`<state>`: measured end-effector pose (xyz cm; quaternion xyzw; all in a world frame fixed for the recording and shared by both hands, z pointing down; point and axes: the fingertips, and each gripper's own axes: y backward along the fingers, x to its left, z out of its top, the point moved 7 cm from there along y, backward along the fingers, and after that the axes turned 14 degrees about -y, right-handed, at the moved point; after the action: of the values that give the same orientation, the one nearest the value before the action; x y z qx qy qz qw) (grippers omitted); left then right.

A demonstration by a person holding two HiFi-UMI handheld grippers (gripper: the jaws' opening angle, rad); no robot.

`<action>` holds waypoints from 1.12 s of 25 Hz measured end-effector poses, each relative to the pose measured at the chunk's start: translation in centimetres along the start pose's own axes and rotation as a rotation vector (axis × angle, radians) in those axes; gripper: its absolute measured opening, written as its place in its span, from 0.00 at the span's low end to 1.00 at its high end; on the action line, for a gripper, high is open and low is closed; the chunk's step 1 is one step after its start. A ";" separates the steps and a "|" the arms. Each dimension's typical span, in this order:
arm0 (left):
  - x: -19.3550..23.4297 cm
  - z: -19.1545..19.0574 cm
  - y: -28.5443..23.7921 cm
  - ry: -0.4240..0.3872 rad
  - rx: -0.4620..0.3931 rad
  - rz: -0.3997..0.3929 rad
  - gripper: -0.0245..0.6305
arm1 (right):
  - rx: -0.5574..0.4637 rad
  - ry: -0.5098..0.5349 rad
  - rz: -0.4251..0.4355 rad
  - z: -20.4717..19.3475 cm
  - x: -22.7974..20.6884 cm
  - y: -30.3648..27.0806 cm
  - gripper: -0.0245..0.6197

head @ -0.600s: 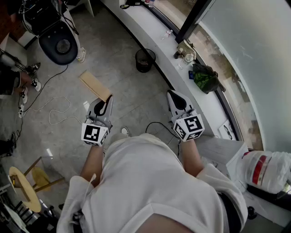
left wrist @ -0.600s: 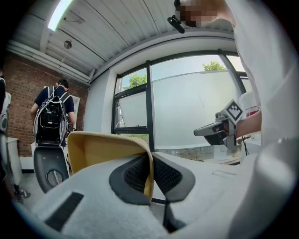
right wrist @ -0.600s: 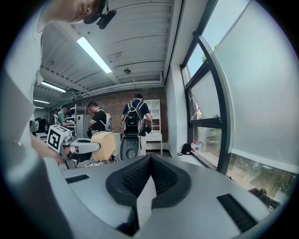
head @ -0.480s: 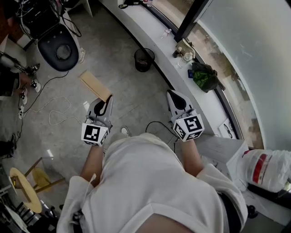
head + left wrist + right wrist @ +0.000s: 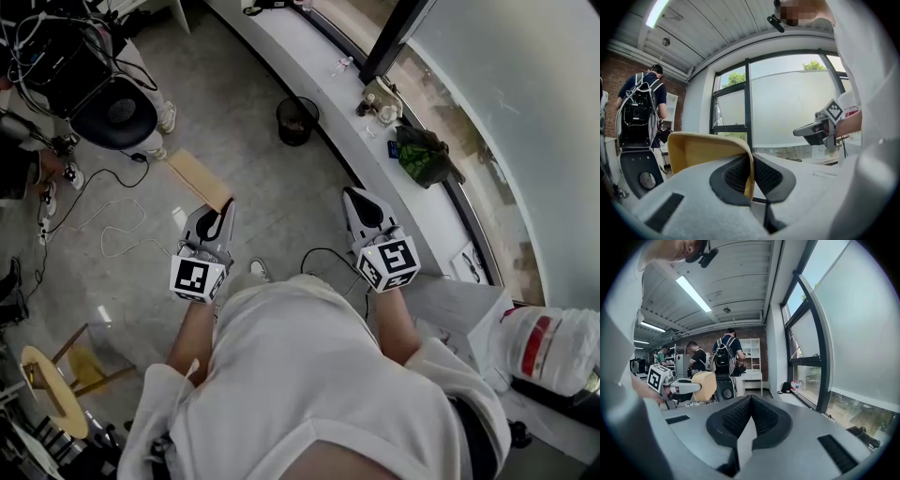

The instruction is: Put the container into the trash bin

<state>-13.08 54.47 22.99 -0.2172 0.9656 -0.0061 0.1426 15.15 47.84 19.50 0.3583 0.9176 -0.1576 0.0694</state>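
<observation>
My left gripper (image 5: pixel 225 208) is shut on the rim of a tan, flat container (image 5: pixel 197 177) and holds it out ahead of me above the floor. In the left gripper view the container's yellow wall (image 5: pixel 705 149) is pinched between the dark pads. My right gripper (image 5: pixel 354 199) is shut with nothing between its pads (image 5: pixel 743 416). In the right gripper view the left gripper (image 5: pixel 708 386) shows at the left with the container (image 5: pixel 705 385). A black mesh trash bin (image 5: pixel 297 121) stands on the floor by the curved white ledge (image 5: pixel 319 70), well ahead of both grippers.
A person with a backpack (image 5: pixel 725 356) and a dark round machine (image 5: pixel 114 105) stand ahead on the left. Cables (image 5: pixel 103 220) trail on the floor. A green bag (image 5: pixel 422 159) and bottles lie on the ledge. A stool (image 5: pixel 52 380) is at lower left.
The dark round machine at the upper left has shifted and turned. Both grippers and the container have stayed almost still.
</observation>
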 end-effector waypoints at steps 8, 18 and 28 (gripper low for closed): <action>2.4 -2.2 0.3 0.028 -0.017 -0.024 0.06 | 0.024 -0.018 0.040 -0.3 2.7 -2.3 0.04; 5.5 -5.0 -4.7 0.089 -0.001 -0.108 0.06 | 0.073 -0.046 -0.057 -0.2 0.4 -5.6 0.04; 7.5 -6.3 -7.4 0.083 0.006 -0.164 0.06 | 0.073 -0.075 -0.064 -0.3 -1.7 -10.5 0.04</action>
<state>-18.23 44.25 27.58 -0.2946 0.9497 -0.0296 0.1019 9.24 39.53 22.68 0.3250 0.9189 -0.2064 0.0854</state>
